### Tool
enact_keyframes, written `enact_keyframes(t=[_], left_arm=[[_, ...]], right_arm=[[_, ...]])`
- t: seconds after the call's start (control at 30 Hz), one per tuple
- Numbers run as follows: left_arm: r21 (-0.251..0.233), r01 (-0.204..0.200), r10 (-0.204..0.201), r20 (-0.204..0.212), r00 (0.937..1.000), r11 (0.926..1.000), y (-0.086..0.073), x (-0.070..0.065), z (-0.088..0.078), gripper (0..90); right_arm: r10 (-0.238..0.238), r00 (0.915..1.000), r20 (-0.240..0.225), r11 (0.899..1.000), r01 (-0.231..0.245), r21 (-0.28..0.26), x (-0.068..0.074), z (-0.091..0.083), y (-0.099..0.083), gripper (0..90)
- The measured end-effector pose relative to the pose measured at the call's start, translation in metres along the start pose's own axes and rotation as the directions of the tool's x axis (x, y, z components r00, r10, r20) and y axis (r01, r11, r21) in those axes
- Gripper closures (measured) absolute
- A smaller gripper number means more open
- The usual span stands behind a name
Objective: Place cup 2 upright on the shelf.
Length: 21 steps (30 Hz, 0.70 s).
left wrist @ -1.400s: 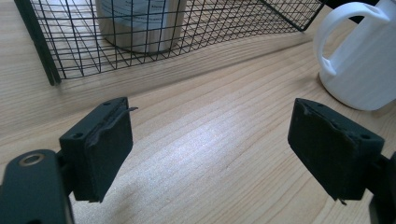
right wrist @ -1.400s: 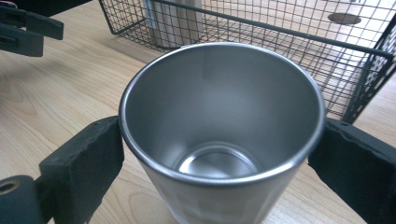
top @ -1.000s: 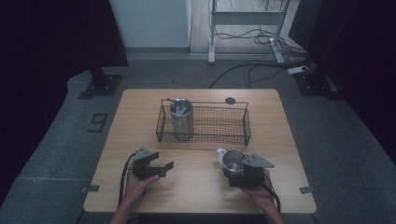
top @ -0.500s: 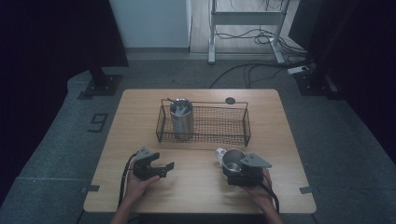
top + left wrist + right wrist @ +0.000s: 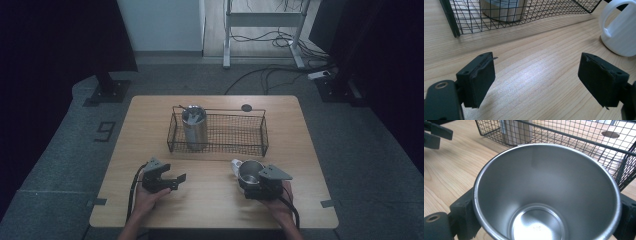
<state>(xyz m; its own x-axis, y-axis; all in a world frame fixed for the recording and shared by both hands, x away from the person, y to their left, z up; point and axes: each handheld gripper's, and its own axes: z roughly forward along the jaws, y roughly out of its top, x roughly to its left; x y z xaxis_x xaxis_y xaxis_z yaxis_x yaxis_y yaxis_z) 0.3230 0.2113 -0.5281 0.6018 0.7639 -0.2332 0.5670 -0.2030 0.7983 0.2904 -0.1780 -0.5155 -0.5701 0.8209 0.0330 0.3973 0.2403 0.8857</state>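
Right gripper view has the right gripper (image 5: 544, 220) pinching the steel cup (image 5: 544, 195) w/ jaws just closed, prob to lift into the wire basket (image 5: 260, 131); left gripper (image 5: 536, 82) spread, idle.

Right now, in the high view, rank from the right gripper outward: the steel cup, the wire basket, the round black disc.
1. Steel cup, standing between the right gripper jaws.
2. Wire basket, just beyond, mid-table.
3. Round black disc, at the far table edge.
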Motion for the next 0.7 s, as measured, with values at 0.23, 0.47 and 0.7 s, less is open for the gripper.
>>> enact_keyframes(t=[0.23,0.47,0.7], left_arm=[[0.001,0.012,-0.012,0.001,0.9999,0.9999,-0.001,0.001,0.000,14.7],[0.011,0.011,-0.011,0.004,0.9999,0.9999,-0.002,0.001,0.003,14.8],[0.000,0.017,-0.017,0.001,0.9999,0.9999,0.000,0.002,-0.001,14.8]], right_arm=[[0.007,1.0000,-0.007,1.000,-0.007,-0.024,-0.001,-0.007,0.005,6.8],[0.002,0.9998,-0.022,0.999,-0.003,-0.047,0.000,-0.014,0.013,6.8],[-0.004,0.9996,-0.029,0.998,0.002,-0.069,-0.002,-0.020,0.028,6.9]])
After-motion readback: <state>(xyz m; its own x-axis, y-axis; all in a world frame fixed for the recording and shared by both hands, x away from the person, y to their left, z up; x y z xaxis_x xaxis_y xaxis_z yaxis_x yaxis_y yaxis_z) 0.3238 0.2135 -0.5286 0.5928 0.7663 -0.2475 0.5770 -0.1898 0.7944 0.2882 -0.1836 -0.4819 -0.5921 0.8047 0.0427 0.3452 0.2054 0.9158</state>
